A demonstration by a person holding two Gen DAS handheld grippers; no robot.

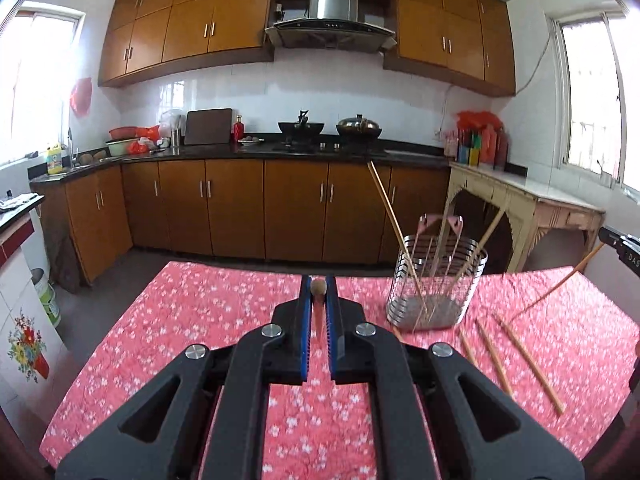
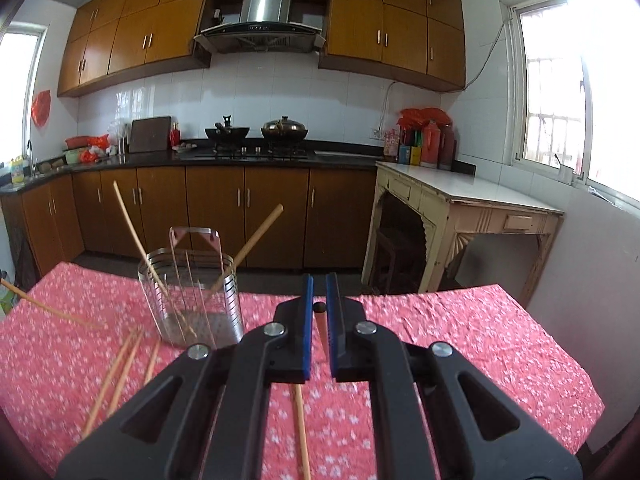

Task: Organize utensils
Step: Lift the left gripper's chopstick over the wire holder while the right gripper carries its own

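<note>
From the left wrist view we see a slatted metal holder (image 1: 436,284) on the red flowered tablecloth (image 1: 160,340), with two pale wooden chopsticks (image 1: 390,232) leaning inside it, one tilted left, one right. Our left gripper (image 1: 319,292) has its jaws clamped on a chopstick (image 1: 318,312) seen end-on, its long axis pointing away from us. Three loose chopsticks (image 1: 528,362) lie flat to the right of the holder, running diagonally.

From the right wrist view, the holder (image 2: 192,300) stands left of our right gripper (image 2: 319,292), whose jaws are clamped on another chopstick (image 2: 320,324) with a dark tip, its shaft running back under the gripper towards us
</note>
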